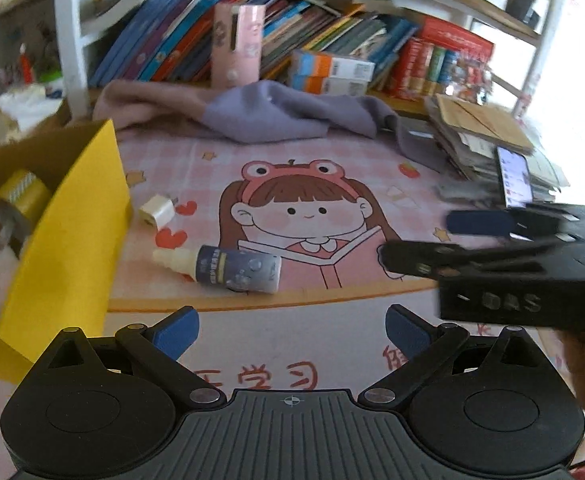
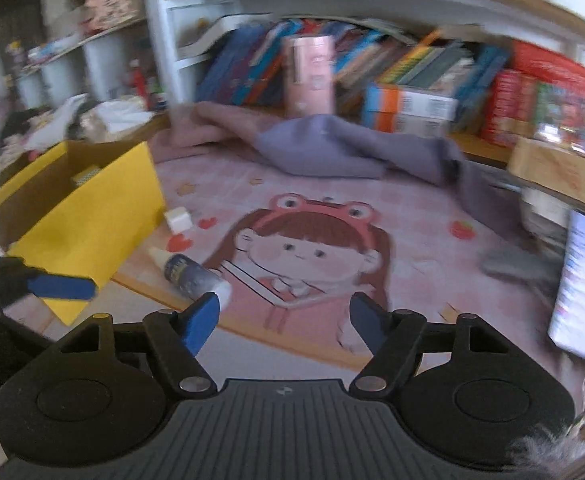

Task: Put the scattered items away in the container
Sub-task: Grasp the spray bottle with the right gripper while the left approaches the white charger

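Approaching the bottle [image 2: 190,276] squarely across its barrel would grip best; the right gripper [image 2: 284,322] is spread and empty, the bottle lying just beyond its left finger; the left gripper [image 1: 290,330] is spread, empty, the yellow box [image 1: 68,232] at its left.

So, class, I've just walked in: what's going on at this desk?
A person holds a gripper in each hand over a cartoon desk mat, tidying into a yellow box. A tape roll already sits inside. A small bottle and a white plug lie on the mat beside it. The left gripper and right gripper are both open, holding nothing.
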The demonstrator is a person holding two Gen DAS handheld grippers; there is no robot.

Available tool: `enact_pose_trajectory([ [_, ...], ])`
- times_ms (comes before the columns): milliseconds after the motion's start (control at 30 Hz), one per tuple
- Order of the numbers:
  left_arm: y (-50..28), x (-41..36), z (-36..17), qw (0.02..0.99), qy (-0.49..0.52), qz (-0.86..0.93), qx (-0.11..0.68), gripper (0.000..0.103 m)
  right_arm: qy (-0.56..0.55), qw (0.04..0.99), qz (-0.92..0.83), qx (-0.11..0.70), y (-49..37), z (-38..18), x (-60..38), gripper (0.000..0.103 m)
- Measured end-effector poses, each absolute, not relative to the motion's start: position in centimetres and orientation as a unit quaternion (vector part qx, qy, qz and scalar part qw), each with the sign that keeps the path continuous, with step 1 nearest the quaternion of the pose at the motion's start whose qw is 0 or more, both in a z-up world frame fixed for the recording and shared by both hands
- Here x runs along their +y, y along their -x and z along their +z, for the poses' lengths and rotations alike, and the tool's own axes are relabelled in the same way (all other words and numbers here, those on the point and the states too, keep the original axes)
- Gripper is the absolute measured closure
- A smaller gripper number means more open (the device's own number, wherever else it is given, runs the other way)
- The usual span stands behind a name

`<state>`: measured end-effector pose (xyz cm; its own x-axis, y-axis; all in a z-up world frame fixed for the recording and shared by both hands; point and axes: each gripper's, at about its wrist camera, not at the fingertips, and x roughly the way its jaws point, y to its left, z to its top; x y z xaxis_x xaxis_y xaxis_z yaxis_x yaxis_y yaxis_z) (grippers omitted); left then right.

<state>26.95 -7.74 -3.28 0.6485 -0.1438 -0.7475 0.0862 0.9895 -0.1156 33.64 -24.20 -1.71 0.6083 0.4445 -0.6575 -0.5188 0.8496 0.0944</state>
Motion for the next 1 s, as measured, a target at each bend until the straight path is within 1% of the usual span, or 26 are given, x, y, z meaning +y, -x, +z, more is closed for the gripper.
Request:
enact_pose_trajectory([
  [67,-26.9,-8.0,-3.6,0.905,0.020,-0.053,0.421,0.002,0.078,0.877,0.315,0.355,-35.7,-2.1,-23.0,0.035],
  [100,-26.8,-8.1,-3.8,0.904,0.011,-0.048,0.425,0.002,0.094,0.868,0.337,0.353,-36.6,-2.3,-22.3,0.038],
  [167,-26.7,-8.1,-4.1,0.901,0.002,-0.037,0.433,0.002,0.128,0.848,0.379,0.348,-37.9,-2.9,-20.5,0.042],
  [333,-26.2,-7.3,-4.4,0.895,0.008,-0.005,0.446,0.002,0.198,0.796,0.457,0.345,-39.5,-5.4,-15.3,0.057],
  [367,-26.1,-7.1,-4.4,0.895,0.008,0.002,0.446,0.002,0.206,0.787,0.466,0.348,-39.6,-5.9,-14.4,0.058],
  [433,-26.0,-6.8,-4.3,0.895,0.006,0.014,0.445,0.002,0.221,0.772,0.481,0.352,-39.8,-7.0,-12.8,0.064],
  [567,-26.0,-6.5,-4.1,0.898,0.003,0.024,0.439,0.002,0.252,0.765,0.477,0.353,-40.2,-8.5,-11.1,0.065],
  [667,-26.5,-6.8,-3.9,0.901,-0.005,0.019,0.433,0.002,0.245,0.768,0.470,0.358,-40.8,-8.9,-12.0,0.069],
  [700,-26.7,-6.9,-3.8,0.903,-0.009,0.017,0.430,0.002,0.241,0.773,0.460,0.364,-41.0,-8.9,-12.6,0.071],
  [933,-30.2,-7.0,-4.4,0.911,-0.025,0.026,0.412,0.004,0.183,0.825,0.346,0.408,-42.1,-8.8,-21.2,0.071],
  [1000,-32.0,-7.0,-4.7,0.912,-0.032,0.039,0.407,0.008,0.172,0.830,0.333,0.412,-41.4,-8.9,-23.2,0.071],
])
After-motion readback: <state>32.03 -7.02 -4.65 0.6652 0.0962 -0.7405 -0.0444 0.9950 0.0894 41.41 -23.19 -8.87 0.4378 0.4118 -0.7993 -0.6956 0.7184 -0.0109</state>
